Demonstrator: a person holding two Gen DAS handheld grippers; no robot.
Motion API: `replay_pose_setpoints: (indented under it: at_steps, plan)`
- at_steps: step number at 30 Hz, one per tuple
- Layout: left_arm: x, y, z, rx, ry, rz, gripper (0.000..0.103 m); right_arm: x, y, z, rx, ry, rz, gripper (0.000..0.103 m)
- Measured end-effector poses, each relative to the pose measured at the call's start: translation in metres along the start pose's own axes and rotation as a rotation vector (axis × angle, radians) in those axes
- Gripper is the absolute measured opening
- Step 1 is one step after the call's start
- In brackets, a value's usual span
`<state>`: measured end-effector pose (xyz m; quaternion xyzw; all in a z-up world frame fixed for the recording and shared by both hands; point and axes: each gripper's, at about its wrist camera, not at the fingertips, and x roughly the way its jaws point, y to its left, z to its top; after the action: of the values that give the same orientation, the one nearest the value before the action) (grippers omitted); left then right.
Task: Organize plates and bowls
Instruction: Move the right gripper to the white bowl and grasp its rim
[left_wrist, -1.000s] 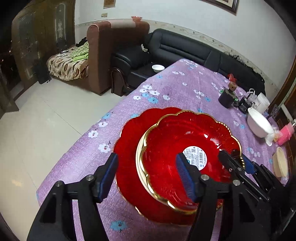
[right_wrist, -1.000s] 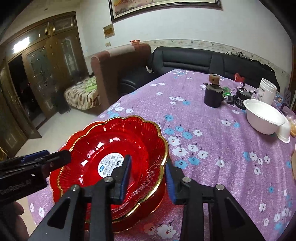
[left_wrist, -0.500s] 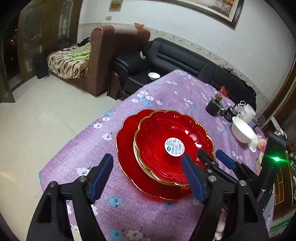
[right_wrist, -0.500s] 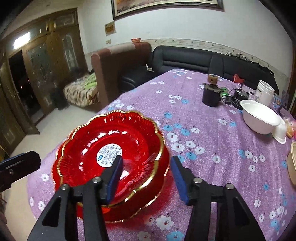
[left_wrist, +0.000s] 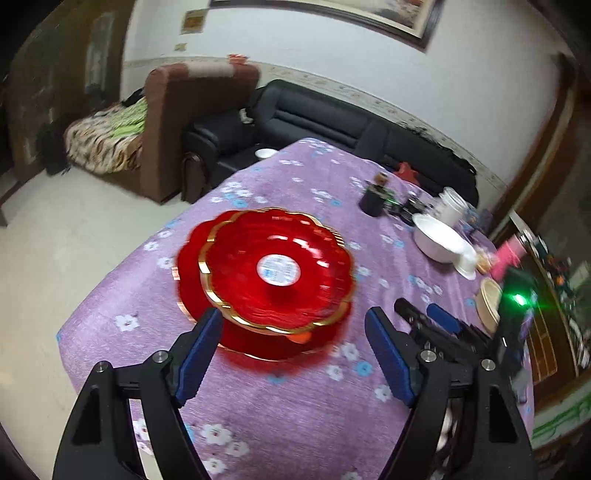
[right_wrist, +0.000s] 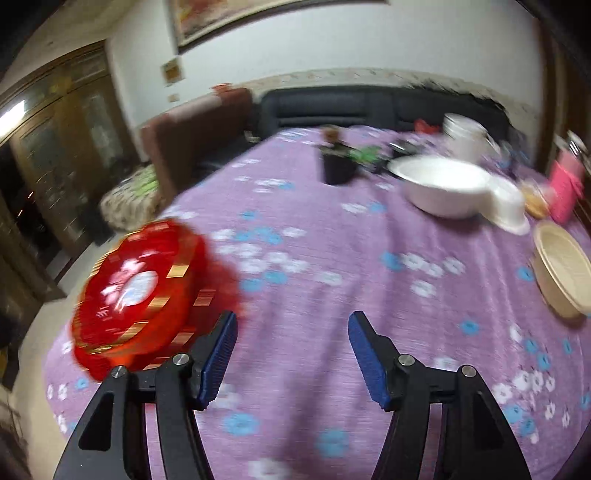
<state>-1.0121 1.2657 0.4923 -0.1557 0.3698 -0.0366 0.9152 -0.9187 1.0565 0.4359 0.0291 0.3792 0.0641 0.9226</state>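
Two red gold-rimmed scalloped plates sit stacked on the purple flowered tablecloth: the upper plate (left_wrist: 275, 271) with a white sticker rests in the lower plate (left_wrist: 192, 273). My left gripper (left_wrist: 293, 352) hovers just short of the stack, jaws opening, nothing between them. In the right wrist view the same stack (right_wrist: 142, 291) lies blurred at the left. My right gripper (right_wrist: 291, 356) is over bare cloth to its right, jaws opening and empty. A white bowl (right_wrist: 443, 186) and a beige bowl (right_wrist: 563, 273) stand further right. The right gripper's fingers (left_wrist: 443, 319) show in the left wrist view.
A black cup (right_wrist: 336, 164), a white jar (right_wrist: 467, 134), a smaller white dish (right_wrist: 511, 206) and a pink packet (right_wrist: 565, 188) crowd the table's far right. A black sofa (left_wrist: 332, 122) and a brown armchair (left_wrist: 177, 110) stand behind. The table's near left edge (left_wrist: 74, 332) drops to the floor.
Both grippers let go of the upper red plate's rim and opened wider. The left one drew back and up from the stack; the right one swung right, toward the bowls.
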Motion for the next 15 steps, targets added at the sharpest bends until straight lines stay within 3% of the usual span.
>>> replay_pose_setpoints:
  at_steps: [8, 15]
  plan:
    - [0.018, -0.059, -0.017, 0.174, 0.034, -0.064, 0.080, -0.002, -0.087, 0.023, 0.155, -0.021, -0.115, 0.067]
    - [0.038, -0.074, -0.021, 0.226, 0.071, -0.085, 0.080, 0.016, -0.159, 0.083, 0.365, -0.050, -0.148, 0.067]
